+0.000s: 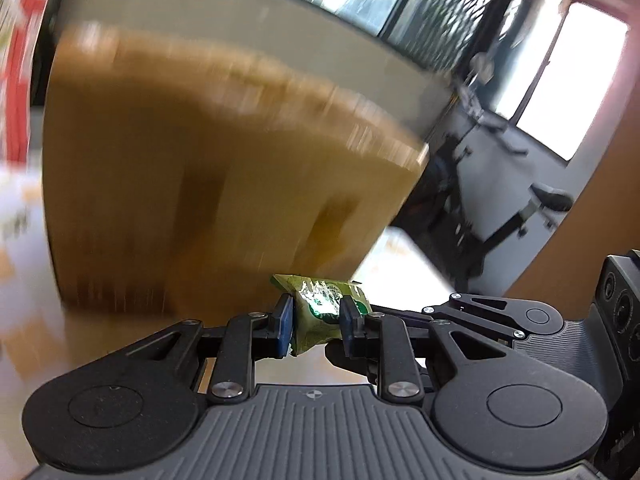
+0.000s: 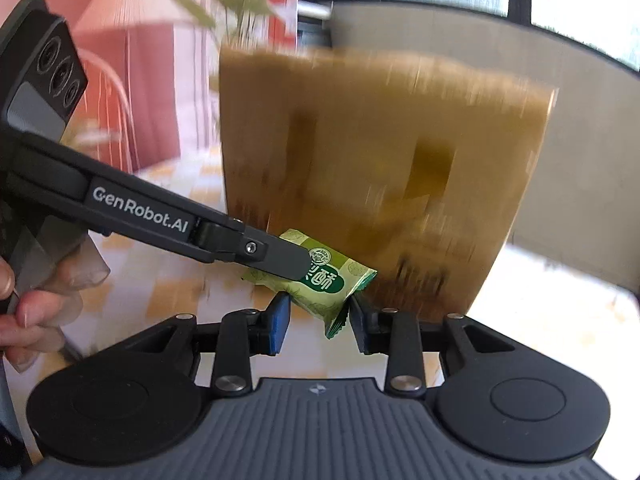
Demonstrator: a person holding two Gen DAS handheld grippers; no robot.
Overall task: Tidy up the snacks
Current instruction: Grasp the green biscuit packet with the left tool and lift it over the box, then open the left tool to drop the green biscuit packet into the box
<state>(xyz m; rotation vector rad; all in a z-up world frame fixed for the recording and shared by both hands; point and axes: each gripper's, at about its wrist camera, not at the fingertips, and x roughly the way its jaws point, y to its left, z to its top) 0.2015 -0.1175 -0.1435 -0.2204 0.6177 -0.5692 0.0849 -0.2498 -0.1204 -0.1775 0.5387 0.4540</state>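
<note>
A small green snack packet (image 1: 320,306) is clamped between the blue pads of my left gripper (image 1: 316,320), which is shut on it. In the right wrist view the same packet (image 2: 324,284) lies aslant between the pads of my right gripper (image 2: 320,316). Both of those pads touch its edges, the right one at the crimped end. The left gripper's finger (image 2: 280,258) reaches in from the left over the packet. My right gripper's fingers (image 1: 404,314) come in from the right in the left wrist view. A blurred brown cardboard box (image 2: 380,152) stands just behind.
The cardboard box (image 1: 200,168) fills most of the left wrist view. A yellow-and-white checked tablecloth (image 2: 160,300) lies below. A person's hand (image 2: 28,304) holds the left gripper's handle. A leafy plant (image 2: 240,0) and windows stand behind; dark gym equipment (image 1: 500,208) is at the far right.
</note>
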